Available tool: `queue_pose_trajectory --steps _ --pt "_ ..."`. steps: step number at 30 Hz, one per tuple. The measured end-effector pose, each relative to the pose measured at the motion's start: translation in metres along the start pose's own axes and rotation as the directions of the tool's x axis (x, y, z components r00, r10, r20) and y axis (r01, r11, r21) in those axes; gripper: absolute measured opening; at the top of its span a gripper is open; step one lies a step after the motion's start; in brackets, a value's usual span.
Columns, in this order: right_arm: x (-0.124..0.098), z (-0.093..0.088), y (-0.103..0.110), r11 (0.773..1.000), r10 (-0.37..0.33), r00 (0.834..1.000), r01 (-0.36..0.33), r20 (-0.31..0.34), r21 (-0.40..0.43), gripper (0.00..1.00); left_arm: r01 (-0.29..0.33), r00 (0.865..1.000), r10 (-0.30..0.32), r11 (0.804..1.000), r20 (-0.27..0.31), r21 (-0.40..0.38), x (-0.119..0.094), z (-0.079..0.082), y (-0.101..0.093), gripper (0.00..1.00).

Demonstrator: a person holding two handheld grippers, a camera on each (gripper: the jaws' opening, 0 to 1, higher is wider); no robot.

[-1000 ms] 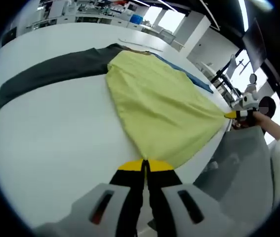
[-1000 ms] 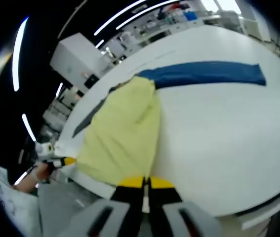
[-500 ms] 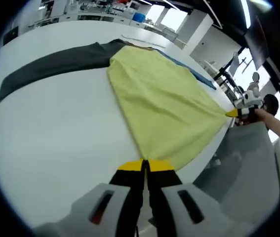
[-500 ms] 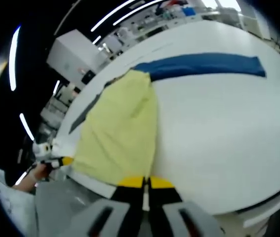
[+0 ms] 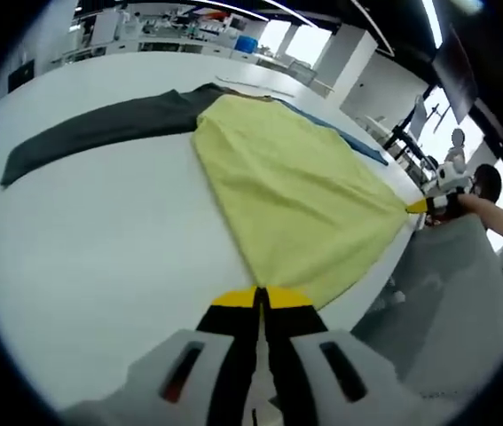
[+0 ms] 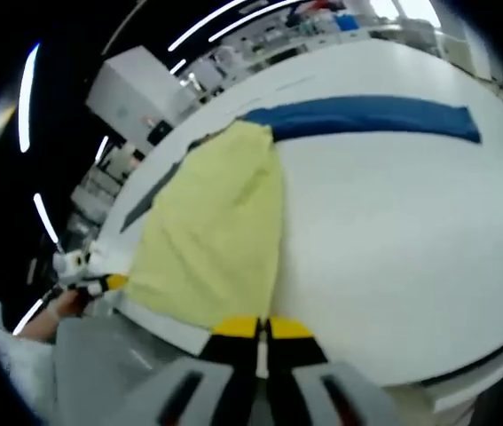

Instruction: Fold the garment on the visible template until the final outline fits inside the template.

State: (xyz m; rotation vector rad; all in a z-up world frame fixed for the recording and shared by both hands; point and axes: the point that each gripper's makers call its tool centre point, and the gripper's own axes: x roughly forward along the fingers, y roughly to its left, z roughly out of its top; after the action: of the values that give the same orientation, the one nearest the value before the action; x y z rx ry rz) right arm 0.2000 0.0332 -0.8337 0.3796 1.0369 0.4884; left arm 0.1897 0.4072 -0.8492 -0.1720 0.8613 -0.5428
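A garment with a yellow body, one dark grey sleeve and one blue sleeve lies flat on the white table. My left gripper is shut on one corner of the yellow hem at the table's near edge. My right gripper pinches the other hem corner, so the hem is stretched between them. In the right gripper view, the right gripper is shut on the yellow body, and the left gripper holds the far corner. The blue sleeve points right and the grey sleeve left.
A faint thin line is marked on the table beyond the collar. The person's hand and grey clothing are off the table's edge. Benches with equipment stand at the back. Bare table lies to the right of the garment.
Both grippers keep their hold on the hem corners. Both views have shifted slightly; the garment lies much as before.
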Motion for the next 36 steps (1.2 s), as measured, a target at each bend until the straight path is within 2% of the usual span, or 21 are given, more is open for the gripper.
queue_pose_trajectory --steps 2,5,8,12,14,17,19,22,23,25,28,32,36 --pt "-0.001 -0.001 0.007 1.000 0.021 1.000 -0.021 0.011 -0.020 0.00 -0.006 1.000 0.006 0.998 0.011 0.055 -0.002 0.002 -0.006 0.00" --pt "-0.002 0.000 0.006 0.999 0.014 1.000 -0.013 0.011 -0.048 0.00 -0.009 0.999 0.006 0.997 0.041 0.075 -0.005 0.007 -0.014 0.07" --pt "-0.001 0.000 0.003 0.998 0.015 1.000 -0.015 0.007 -0.064 0.01 -0.027 0.995 0.018 0.995 0.096 0.093 -0.008 0.017 -0.017 0.13" --pt "-0.005 0.003 0.006 0.994 0.033 0.999 -0.031 0.016 -0.102 0.21 -0.053 0.986 0.035 0.992 0.161 0.113 -0.016 0.033 -0.024 0.22" --pt "-0.008 0.011 0.003 0.981 0.034 0.999 -0.026 0.039 -0.190 0.31 -0.062 0.975 0.029 0.988 0.222 0.145 -0.017 0.045 -0.024 0.32" --pt "-0.021 0.022 0.011 0.973 0.063 0.996 -0.047 0.067 -0.227 0.41 -0.060 0.966 0.019 0.987 0.258 0.152 -0.025 0.056 -0.032 0.45" --pt "-0.027 0.034 0.012 0.966 0.076 0.992 -0.049 0.098 -0.255 0.49 -0.062 0.949 0.000 0.980 0.316 0.187 -0.031 0.071 -0.039 0.52" --pt "-0.035 0.054 0.008 0.952 0.077 0.984 -0.025 0.160 -0.304 0.63 -0.064 0.934 -0.019 0.974 0.358 0.218 -0.038 0.087 -0.048 0.68" --pt "-0.036 0.057 0.007 0.948 0.083 0.983 -0.028 0.163 -0.317 0.67 -0.059 0.934 -0.024 0.973 0.355 0.221 -0.038 0.088 -0.049 0.74" --pt "-0.041 0.066 0.005 0.942 0.088 0.979 -0.022 0.184 -0.335 0.68 -0.052 0.926 -0.046 0.968 0.375 0.247 -0.042 0.100 -0.056 0.77" --pt "-0.047 0.078 -0.001 0.942 0.097 0.973 -0.021 0.211 -0.334 0.72 -0.041 0.924 -0.057 0.969 0.378 0.246 -0.043 0.109 -0.056 0.84" --pt "-0.054 0.091 -0.013 0.939 0.082 0.965 0.008 0.247 -0.345 0.84 -0.039 0.934 -0.063 0.961 0.352 0.275 -0.041 0.115 -0.057 0.99" --pt "-0.061 0.096 -0.026 0.931 0.048 0.963 0.053 0.264 -0.362 0.99 -0.020 0.934 -0.084 0.958 0.348 0.285 -0.040 0.122 -0.062 0.99"
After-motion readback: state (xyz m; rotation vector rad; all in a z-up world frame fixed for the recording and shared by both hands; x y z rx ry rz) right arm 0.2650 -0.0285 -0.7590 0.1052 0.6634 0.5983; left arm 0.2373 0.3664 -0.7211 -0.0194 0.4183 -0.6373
